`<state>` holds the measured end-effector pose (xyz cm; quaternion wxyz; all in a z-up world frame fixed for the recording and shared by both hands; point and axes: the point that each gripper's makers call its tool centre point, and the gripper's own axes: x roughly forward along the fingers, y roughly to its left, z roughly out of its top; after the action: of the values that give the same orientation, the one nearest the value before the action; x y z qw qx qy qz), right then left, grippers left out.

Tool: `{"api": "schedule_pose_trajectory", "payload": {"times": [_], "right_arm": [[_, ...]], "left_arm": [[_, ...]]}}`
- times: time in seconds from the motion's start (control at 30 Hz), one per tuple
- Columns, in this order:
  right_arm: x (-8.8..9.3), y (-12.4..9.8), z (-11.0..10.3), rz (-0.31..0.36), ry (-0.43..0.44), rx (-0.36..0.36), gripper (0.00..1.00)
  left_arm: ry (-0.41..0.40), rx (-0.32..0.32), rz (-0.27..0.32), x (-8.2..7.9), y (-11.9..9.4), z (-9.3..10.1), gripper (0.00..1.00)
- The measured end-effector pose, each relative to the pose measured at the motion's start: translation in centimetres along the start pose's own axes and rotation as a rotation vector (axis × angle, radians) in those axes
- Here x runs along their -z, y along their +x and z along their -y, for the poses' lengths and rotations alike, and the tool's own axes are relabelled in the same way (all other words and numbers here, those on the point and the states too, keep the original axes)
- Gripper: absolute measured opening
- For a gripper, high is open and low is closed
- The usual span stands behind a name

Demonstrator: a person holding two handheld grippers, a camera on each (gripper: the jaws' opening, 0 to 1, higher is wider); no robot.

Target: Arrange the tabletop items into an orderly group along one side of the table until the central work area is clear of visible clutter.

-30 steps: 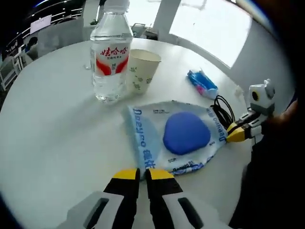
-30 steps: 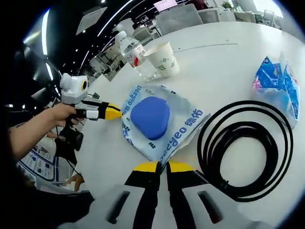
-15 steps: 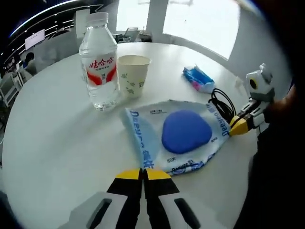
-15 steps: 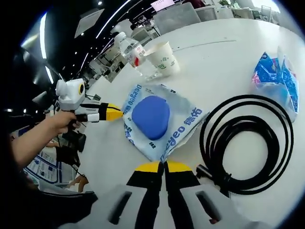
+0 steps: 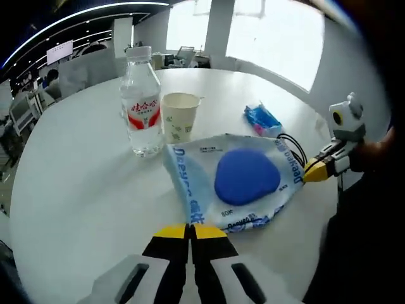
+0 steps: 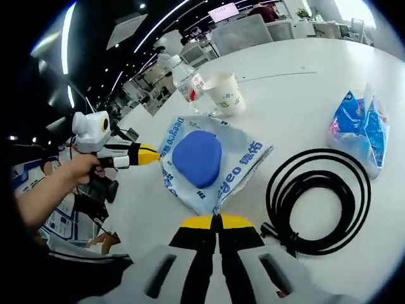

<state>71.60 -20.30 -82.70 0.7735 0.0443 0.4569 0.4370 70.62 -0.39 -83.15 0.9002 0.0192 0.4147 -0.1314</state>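
- Left gripper view: left hand-held gripper (image 5: 190,229) low at the near edge, yellow-tipped jaws pressed together on the near edge of the blue-and-white pouch (image 5: 237,180).
- Pouch draped near the middle of the round white desk (image 5: 76,183), a blue oval patch on its top.
- Just beyond the pouch, far left: clear water bottle (image 5: 142,101) with a red label, upright, and a paper cup (image 5: 180,117) upright just right of it, the two close together.
- Far right: small blue packet (image 5: 262,119) flat on the desk; black cable (image 5: 293,147) partly hidden behind the pouch's right edge.
- Right hand-held gripper (image 5: 314,171) coming in from the right, its yellow tips at the pouch's right edge.
- Right gripper view: right hand-held gripper (image 6: 216,221) with jaws closed tight on the pouch (image 6: 209,163) at its near corner.
- Coiled black cable (image 6: 319,201) on the desk (image 6: 297,88) right of the pouch; blue packet (image 6: 357,126) beyond the coil.
- Bottle (image 6: 188,81) and cup (image 6: 225,95) side by side past the pouch's far edge.
- Left hand-held gripper (image 6: 149,154) held in a hand (image 6: 82,167) at left, tips at the pouch's left edge.
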Motion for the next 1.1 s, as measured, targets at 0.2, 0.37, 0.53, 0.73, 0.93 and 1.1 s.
{"api": "schedule_pose_trajectory", "payload": {"times": [0.2,0.37,0.53,0.73,0.93,1.1], "right_arm": [[-1.4,-1.3,0.7,0.032,-0.014,0.020,0.00],[-2.9,-2.7,1.1,0.056,-0.022,0.033,0.00],[-5.1,-4.0,2.6,0.081,-0.053,0.060,0.00],[-7.4,-5.6,4.2,0.088,-0.106,0.094,0.00],[-8.7,-6.4,5.5,0.097,-0.111,0.107,0.00],[-9.9,-6.8,6.7,0.107,-0.129,0.125,0.00]], "left_arm": [[-0.035,-0.014,0.029,-0.9,-0.3,0.7,0.00],[-0.070,-0.027,0.054,-2.0,-0.9,1.3,0.00],[-0.117,-0.030,0.099,-4.0,-1.4,2.2,0.00],[-0.151,-0.030,0.153,-6.7,-1.9,3.7,0.00],[-0.177,-0.032,0.189,-8.4,-1.9,4.7,0.00],[-0.180,-0.040,0.207,-10.2,-1.3,4.9,0.00]]}}
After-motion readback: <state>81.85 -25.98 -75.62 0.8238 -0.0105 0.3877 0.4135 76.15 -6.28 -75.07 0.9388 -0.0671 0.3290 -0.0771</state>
